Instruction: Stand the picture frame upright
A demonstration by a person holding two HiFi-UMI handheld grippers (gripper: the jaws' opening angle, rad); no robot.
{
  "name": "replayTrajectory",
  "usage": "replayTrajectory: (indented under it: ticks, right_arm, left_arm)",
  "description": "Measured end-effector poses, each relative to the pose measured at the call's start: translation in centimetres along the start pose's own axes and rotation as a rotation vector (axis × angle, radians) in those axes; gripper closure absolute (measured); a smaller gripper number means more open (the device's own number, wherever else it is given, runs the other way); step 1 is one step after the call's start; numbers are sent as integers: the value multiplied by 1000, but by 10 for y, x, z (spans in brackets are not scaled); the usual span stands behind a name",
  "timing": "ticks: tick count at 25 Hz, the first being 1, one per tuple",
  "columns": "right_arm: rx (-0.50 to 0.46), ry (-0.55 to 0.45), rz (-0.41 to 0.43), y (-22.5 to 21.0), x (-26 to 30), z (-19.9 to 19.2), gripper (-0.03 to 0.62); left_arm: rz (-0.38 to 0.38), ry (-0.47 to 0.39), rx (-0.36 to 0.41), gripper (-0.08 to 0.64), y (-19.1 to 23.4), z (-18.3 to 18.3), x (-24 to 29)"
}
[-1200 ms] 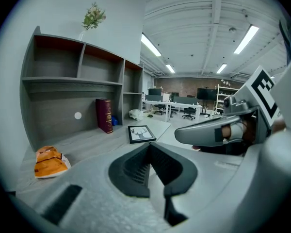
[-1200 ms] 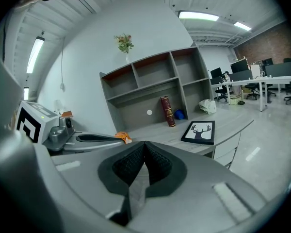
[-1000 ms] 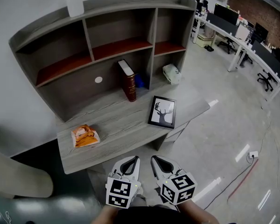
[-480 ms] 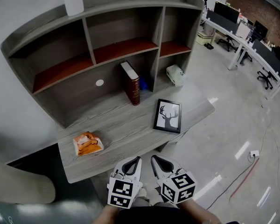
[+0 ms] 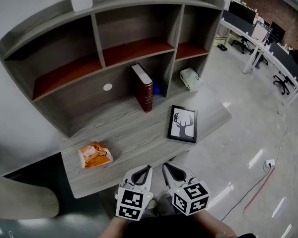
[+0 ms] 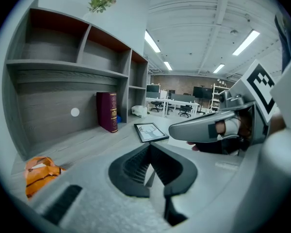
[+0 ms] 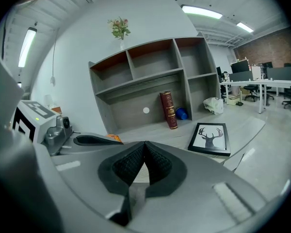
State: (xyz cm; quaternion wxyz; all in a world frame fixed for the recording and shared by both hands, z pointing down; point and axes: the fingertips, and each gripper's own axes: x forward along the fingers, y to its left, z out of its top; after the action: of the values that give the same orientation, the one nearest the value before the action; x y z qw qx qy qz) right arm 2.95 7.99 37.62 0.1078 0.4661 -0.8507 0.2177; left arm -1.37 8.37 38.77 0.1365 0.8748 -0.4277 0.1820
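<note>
A black picture frame [image 5: 183, 124] with a deer-head print lies flat on the grey desk [image 5: 124, 133], near its right front corner; it also shows in the left gripper view [image 6: 146, 131] and the right gripper view [image 7: 210, 138]. My left gripper [image 5: 146, 169] and right gripper [image 5: 165, 168] hang side by side just in front of the desk's front edge, short of the frame. Both are shut with nothing between their jaws, as the gripper views confirm [image 6: 149, 149] [image 7: 144, 145].
A dark red book [image 5: 143, 87] stands upright against the shelf unit [image 5: 104, 43], a blue object behind it. An orange snack bag [image 5: 94, 155] lies at the desk's left front. A white bag [image 5: 190, 78] sits in the right lower compartment. Office desks and chairs [image 5: 268, 38] stand beyond.
Both grippers and the head view have come closer to the desk; the desk and frame have shifted slightly right and up in view. Jaws stay shut; the frame has not moved.
</note>
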Motion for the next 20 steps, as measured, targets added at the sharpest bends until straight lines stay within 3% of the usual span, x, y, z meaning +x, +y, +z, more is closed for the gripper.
replayTrajectory:
  ticks: [12,20]
  right_arm:
    - [-26,15,26,-10,37,19,595]
    - [-21,18,25,-44,49,30,595]
  left_arm:
    - [1,3,-13,561,18,7,26]
    - [7,8,-7,560,21,20,63]
